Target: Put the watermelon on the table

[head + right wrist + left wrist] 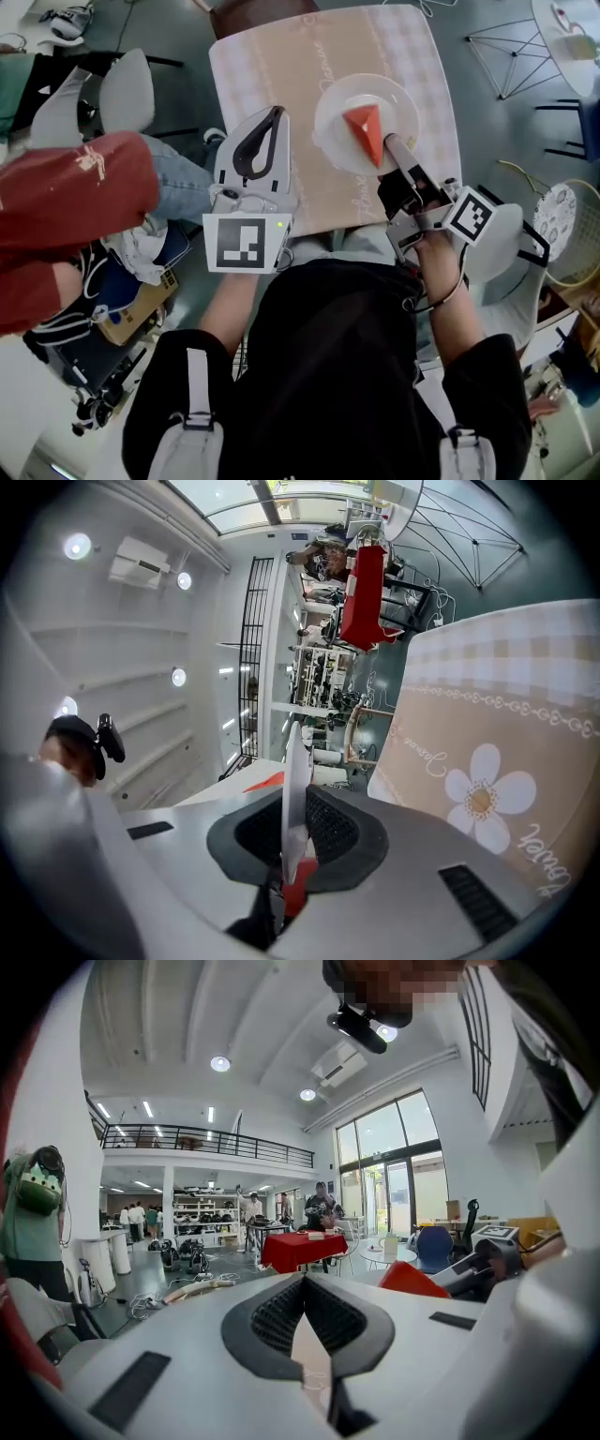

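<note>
1. Watermelon: a wedge lying flat on the plate. In the head view its tip points to 6 o'clock and its broad end to 12, so the long axis runs 12–6.
2. Count: one watermelon, one plate, one table, two grippers.
3. The plate holds only the watermelon. It is over the table's 3 o'clock side; contact with the table unclear.
4. Your right gripper is clamped on the plate's rim at 5 o'clock.
5. Your left gripper: jaws together, nothing between them, at the table's 8 o'clock edge.
</note>
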Demonstrator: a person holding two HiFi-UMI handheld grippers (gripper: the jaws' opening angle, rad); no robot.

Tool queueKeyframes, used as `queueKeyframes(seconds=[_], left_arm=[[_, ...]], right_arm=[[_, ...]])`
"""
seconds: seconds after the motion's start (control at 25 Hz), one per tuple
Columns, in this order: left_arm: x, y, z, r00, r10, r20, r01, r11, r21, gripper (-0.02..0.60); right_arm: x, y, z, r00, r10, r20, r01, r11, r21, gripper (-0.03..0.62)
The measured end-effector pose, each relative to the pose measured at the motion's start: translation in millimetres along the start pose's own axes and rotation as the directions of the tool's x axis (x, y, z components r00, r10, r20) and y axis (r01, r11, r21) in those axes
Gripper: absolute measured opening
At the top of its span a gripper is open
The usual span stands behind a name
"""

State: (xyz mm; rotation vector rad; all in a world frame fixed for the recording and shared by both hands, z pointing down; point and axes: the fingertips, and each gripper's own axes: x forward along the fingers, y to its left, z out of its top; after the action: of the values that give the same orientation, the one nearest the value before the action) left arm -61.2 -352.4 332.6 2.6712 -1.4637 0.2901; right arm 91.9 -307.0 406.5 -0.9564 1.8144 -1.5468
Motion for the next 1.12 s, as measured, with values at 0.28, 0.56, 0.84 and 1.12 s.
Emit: queueKeyframes(seconds=[0.28, 0.56, 0.84, 1.12], left_arm=[[8, -3, -13, 1.000, -0.006, -0.021, 0.006, 1.000, -0.019, 0.007], [20, 0, -26, 0.999, -0.005, -0.044, 0.004, 0.999, -0.034, 0.008], [34, -5, -42, 0.998, -0.013, -0.066, 0.010, 0.999, -0.047, 0.006], [41, -9, -51, 0.997, -0.010, -0.078, 0.006, 0.999, -0.047, 0.008]], right_arm=[[-2, -12, 6, 1.000, -0.010, -0.014, 0.010, 1.000, 0.019, 0.035], [5, -24, 9, 0.998, -0.009, -0.055, 0.009, 1.000, 0.009, 0.035], [10, -42, 12, 0.997, -0.004, -0.079, 0.006, 1.000, 0.023, 0.035], [12, -56, 11, 0.995, 0.012, -0.102, -0.009, 0.999, 0.030, 0.035]])
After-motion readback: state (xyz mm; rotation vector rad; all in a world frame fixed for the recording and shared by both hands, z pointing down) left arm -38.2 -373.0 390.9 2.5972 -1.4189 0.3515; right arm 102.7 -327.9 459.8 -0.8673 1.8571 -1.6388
